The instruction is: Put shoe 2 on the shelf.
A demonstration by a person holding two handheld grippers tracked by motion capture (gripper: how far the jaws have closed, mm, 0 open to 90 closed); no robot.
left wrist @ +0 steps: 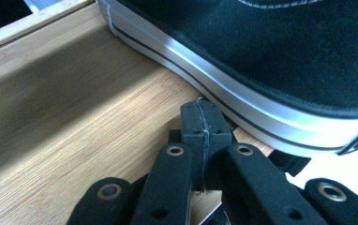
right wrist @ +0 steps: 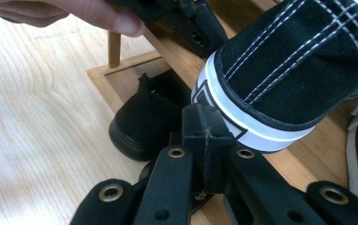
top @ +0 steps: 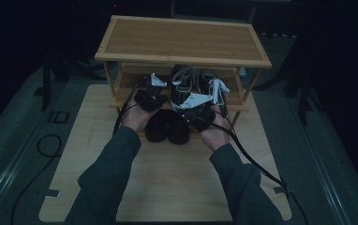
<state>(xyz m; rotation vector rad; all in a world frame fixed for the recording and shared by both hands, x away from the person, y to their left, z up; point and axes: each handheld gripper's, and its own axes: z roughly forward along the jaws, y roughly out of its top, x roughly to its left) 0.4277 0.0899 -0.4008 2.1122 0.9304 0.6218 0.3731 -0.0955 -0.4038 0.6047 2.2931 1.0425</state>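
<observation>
Looking from the near edge, the wooden board (top: 167, 187) lay bare between the person's two sleeves, with open room on both flanks out to its side edges. Farther in, a pair of plain black shoes (top: 167, 126) sat on the board under the bamboo rack (top: 182, 40), between the two hands. The left gripper (top: 150, 96) was at the front edge of the middle shelf (left wrist: 64, 117); its jaws were fully closed, pads pressed together with nothing between them. Its tips stood just beside the white rubber sidewall of the black sneaker (left wrist: 280, 65) on that shelf; contact could not be judged. The right gripper (top: 197, 111) was also closed tight and empty. In the right gripper view its tips (right wrist: 204, 129) sat right at the sneaker's heel, which overhung the shelf edge, apparently touching the white sole band. Beyond, the second sneaker (top: 213, 89) lay just beside the first toward the right post. The rack's top shelf was bare, its rim overhanging both grippers.
</observation>
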